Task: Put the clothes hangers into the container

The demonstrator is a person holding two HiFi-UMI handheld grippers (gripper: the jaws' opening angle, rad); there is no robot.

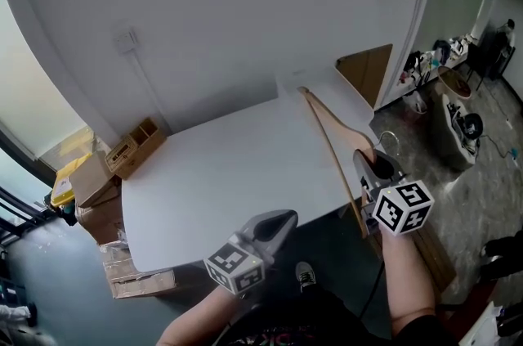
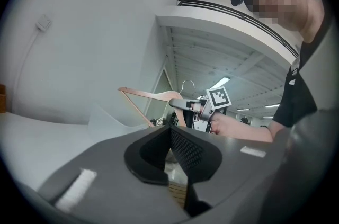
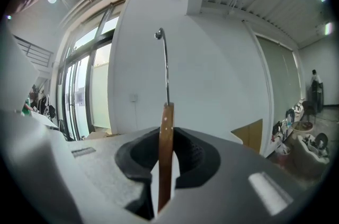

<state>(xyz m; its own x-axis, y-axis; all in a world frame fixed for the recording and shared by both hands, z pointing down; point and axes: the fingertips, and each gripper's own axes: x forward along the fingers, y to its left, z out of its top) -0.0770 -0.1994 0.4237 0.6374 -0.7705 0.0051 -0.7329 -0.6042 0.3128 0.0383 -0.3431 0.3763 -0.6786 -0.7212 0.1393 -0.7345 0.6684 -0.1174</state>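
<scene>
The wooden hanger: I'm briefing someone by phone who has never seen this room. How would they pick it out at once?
Find the big white table in the middle of the head view. Over its right edge, the right gripper is shut on a brown wooden hanger. Nothing else there is a triangle of thin wood with a metal hook.

Setting: a bare workshop-type lab bay, not a home. A plain white tabletop [image 1: 221, 173] stands against an unfinished white wall [image 1: 245, 1] with a single wall switch [image 1: 125, 39]. Left of the left hand-held gripper [image 1: 283, 219], cardboard boxes [image 1: 94, 193] are stacked on the floor, with an open wooden box [image 1: 135, 146] at the tabletop's edge. Right of the right hand-held gripper [image 1: 362, 163] is grey concrete floor [image 1: 482, 197]; beyond it lies a clutter of gear and cables [image 1: 441, 66]. Overhead is a ribbed industrial ceiling [image 3: 249, 0] with strip lights [image 2: 222, 81]. Tall windows [image 3: 90, 90] line the left side.
</scene>
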